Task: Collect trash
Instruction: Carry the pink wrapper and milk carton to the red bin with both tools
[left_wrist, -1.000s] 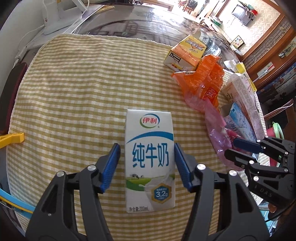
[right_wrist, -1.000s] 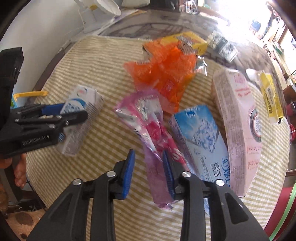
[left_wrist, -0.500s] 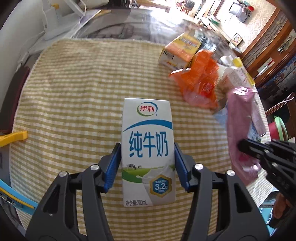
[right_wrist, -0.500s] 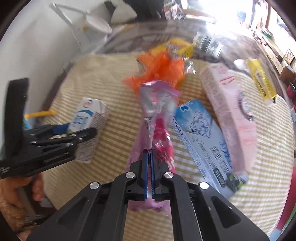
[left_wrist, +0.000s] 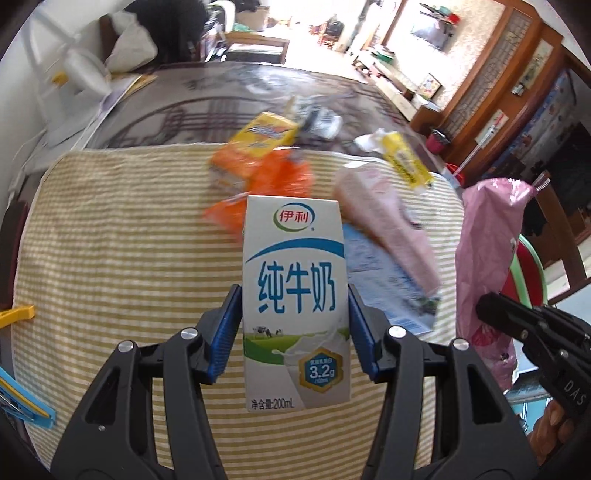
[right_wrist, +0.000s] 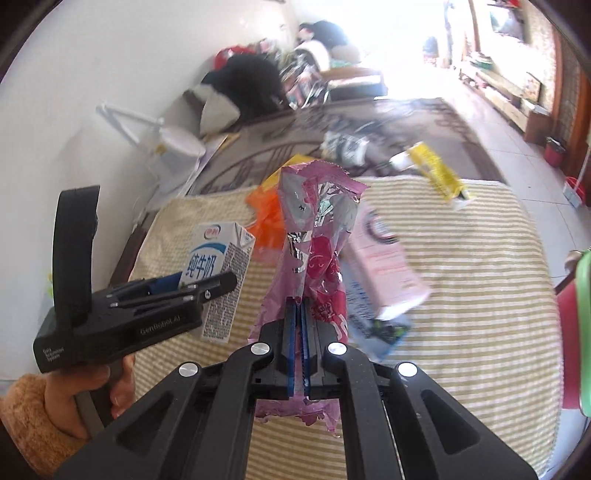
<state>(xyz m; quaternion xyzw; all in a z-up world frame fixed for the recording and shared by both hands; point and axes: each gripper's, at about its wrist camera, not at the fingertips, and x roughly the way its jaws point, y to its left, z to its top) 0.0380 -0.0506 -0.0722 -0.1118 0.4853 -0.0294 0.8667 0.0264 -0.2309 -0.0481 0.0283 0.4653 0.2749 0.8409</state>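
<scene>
Behind the held milk carton (left_wrist: 295, 295), orange wrapper (left_wrist: 273, 184), pink box (left_wrist: 388, 221).

We take the striped cloth (left_wrist: 110, 258) as our landmark. Our left wrist view looks steeply down and forward along its own fingers from just above the cloth's near edge, toward the room beyond. Our right wrist view (right_wrist: 480, 295) looks down from above the same near edge, angled likewise. Both share the cloth, the milk carton (left_wrist: 295, 291) (right_wrist: 218, 273) and the pink wrapper (left_wrist: 487, 258) (right_wrist: 317, 258).
</scene>
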